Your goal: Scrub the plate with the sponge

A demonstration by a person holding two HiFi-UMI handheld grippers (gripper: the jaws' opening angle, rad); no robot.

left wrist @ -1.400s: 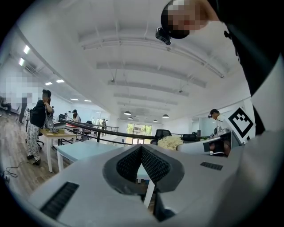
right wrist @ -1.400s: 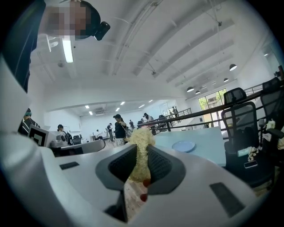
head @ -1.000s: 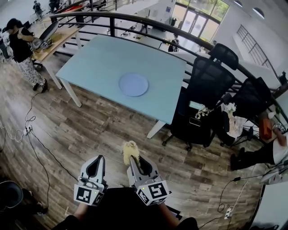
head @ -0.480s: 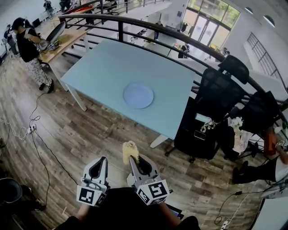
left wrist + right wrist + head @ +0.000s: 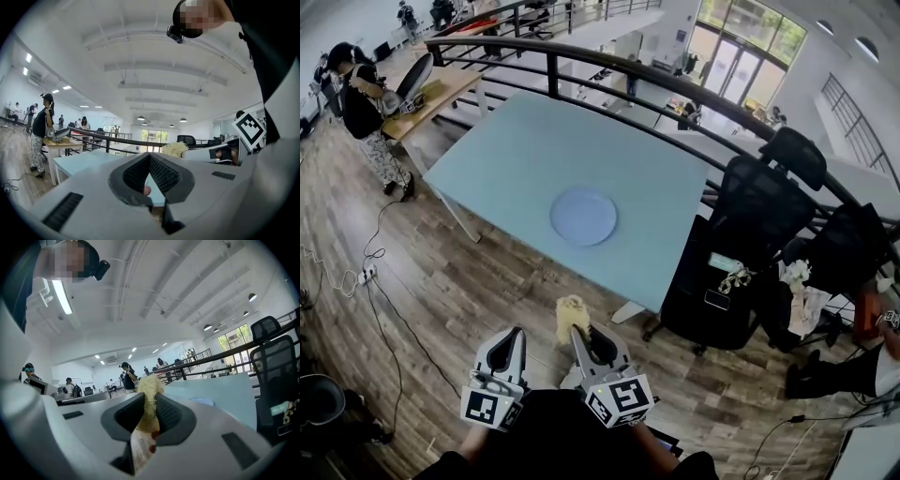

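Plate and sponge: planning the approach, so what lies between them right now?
In the head view, only bare wood floor and the table near edge lie between the sponge in the right tongs and the plate.

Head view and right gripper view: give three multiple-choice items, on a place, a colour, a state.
1. Where is the plate? A. on the table B. on the floor C. on a chair
2. Colour of the plate? A. red B. pale blue C. black
3. State of the right gripper? A. open, empty B. shut on the plate C. shut on the sponge
1 A: it lies flat on the table. 2 B: it reads pale blue. 3 C: the jaws pinch the yellow sponge.
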